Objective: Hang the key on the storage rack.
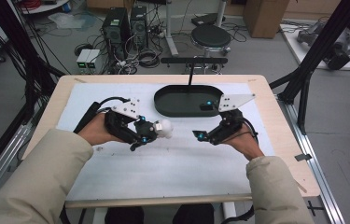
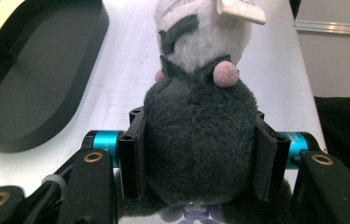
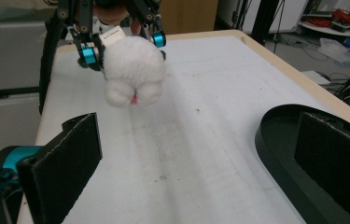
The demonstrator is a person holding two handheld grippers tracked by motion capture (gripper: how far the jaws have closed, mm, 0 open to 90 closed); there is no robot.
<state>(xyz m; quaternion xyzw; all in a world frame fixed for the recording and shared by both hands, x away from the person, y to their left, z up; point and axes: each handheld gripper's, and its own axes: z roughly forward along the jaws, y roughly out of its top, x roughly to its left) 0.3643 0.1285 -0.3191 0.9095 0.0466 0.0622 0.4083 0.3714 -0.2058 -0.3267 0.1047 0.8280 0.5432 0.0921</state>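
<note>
Your light is even and soft, shadows faint. The white mat (image 2: 284,70) glares in your left gripper view; near jaws blur, high view looks low-res.

Two black jaws of the right hand-held gripper (image 3: 200,163) stand wide apart over a white bench (image 3: 200,116); beyond, the left hand-held gripper (image 3: 122,45) holds a white plush toy (image 3: 133,70) aloft; black tray (image 3: 280,154) at right

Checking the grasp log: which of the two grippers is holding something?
The left gripper: its jaws squeeze the plush toy by its dark body, lifted off the mat. The right gripper stands open with nothing between its jaws, beside the black tray.
</note>
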